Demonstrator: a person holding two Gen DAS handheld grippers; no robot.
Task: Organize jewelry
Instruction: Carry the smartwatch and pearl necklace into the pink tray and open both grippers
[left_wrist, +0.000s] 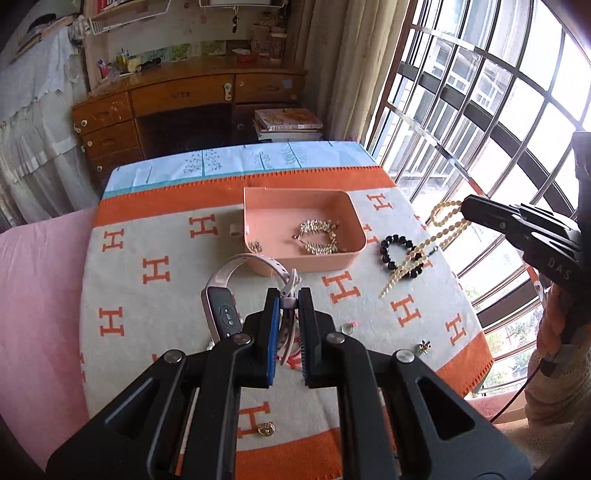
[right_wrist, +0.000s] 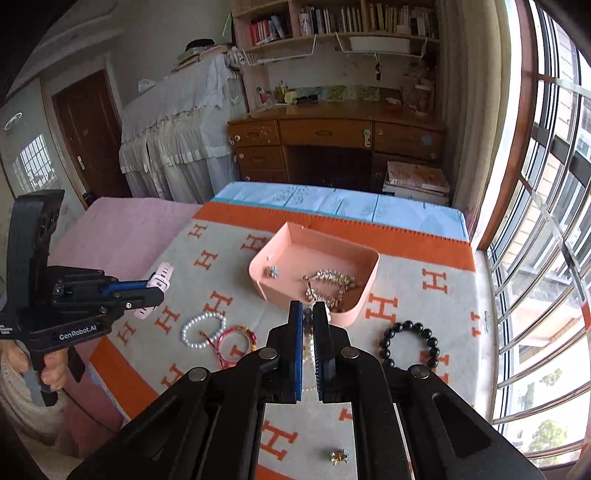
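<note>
My left gripper (left_wrist: 288, 297) is shut on the strap of a pale pink smartwatch (left_wrist: 225, 295) and holds it above the blanket, near the front left of the peach tray (left_wrist: 352, 206). It also shows in the right wrist view (right_wrist: 157, 286). My right gripper (right_wrist: 309, 310) is shut on a cream bead necklace (left_wrist: 439, 236), which hangs down over the black bead bracelet (left_wrist: 397, 251). The tray (right_wrist: 369, 280) holds a gold chain (right_wrist: 328, 284) and a small earring (right_wrist: 272, 271).
A pearl bracelet (right_wrist: 203, 330), a red cord bracelet (right_wrist: 236, 339) and the black bracelet (right_wrist: 408, 343) lie on the H-pattern blanket (right_wrist: 436, 306). Small brooches (left_wrist: 266, 429) (right_wrist: 338, 457) lie near the front. A barred window is at the right, a wooden desk behind.
</note>
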